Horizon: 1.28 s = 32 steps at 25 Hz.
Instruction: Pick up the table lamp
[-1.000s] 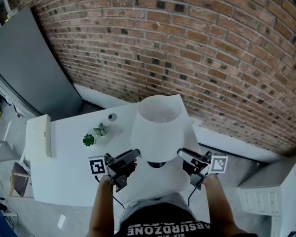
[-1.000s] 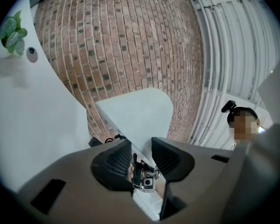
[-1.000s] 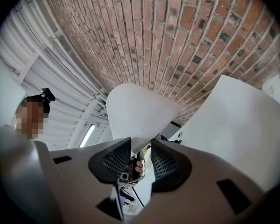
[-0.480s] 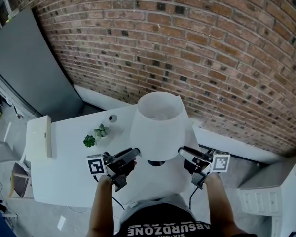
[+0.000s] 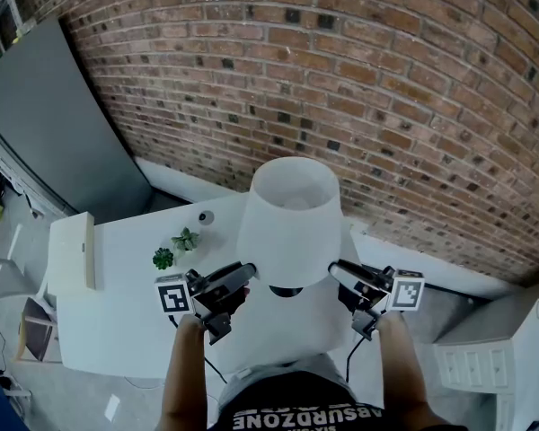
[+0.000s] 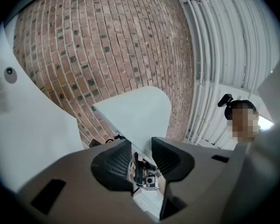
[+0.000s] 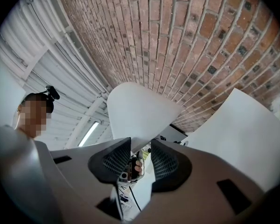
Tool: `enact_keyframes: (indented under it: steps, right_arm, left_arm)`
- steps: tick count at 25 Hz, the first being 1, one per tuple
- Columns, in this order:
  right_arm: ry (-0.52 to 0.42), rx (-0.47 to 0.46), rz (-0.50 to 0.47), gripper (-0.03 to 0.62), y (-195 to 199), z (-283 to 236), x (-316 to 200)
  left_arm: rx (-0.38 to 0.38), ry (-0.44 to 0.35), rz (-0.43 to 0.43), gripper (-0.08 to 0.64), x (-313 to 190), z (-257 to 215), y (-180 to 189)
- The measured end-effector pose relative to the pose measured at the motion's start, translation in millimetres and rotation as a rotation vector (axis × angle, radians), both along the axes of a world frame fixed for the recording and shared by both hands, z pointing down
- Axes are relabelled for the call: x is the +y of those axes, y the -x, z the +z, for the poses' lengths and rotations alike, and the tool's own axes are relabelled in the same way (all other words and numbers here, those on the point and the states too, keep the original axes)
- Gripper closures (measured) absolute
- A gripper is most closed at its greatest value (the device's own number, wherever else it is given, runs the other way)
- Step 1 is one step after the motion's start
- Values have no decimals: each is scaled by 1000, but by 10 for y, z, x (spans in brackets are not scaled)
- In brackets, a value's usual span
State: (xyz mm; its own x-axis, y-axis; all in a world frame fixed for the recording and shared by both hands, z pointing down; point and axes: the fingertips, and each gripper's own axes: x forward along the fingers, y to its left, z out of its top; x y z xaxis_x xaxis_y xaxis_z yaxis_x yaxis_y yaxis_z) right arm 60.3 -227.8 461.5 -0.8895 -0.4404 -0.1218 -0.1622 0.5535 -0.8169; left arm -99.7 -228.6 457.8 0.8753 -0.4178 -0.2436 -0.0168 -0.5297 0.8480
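The table lamp [image 5: 292,218] is seen over the near middle of the white table [image 5: 117,317], in front of the brick wall [image 5: 359,79]. Its shade is plain, smooth and white, round and open at the top, and a dark fitting is shown just under the lower rim. Whether the foot is clear of the tabletop cannot be made out. The shade's lower edge is pinched on one side by the left gripper [image 5: 244,270] and on the other by the right gripper [image 5: 334,269], with the thin wall clamped between each pair of ribbed pads.
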Motion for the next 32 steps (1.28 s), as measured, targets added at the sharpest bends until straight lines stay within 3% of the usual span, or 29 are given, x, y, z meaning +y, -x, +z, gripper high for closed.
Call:
enact_keyframes:
  steps: [25,29,32]
  right_arm:
    - [-128,19,24,451,-52,-437,-60]
    - [-164,-21,15,451,32,-645,-37]
    - [-165,24,26,451,-23,-570,-57]
  left_arm:
    - [-23,-148,-17,425,-38,-520,-39]
    - [-18,-168,-23,425,-38,-619,-27]
    - [-11,-188,-31,425,-41,-703,-21]
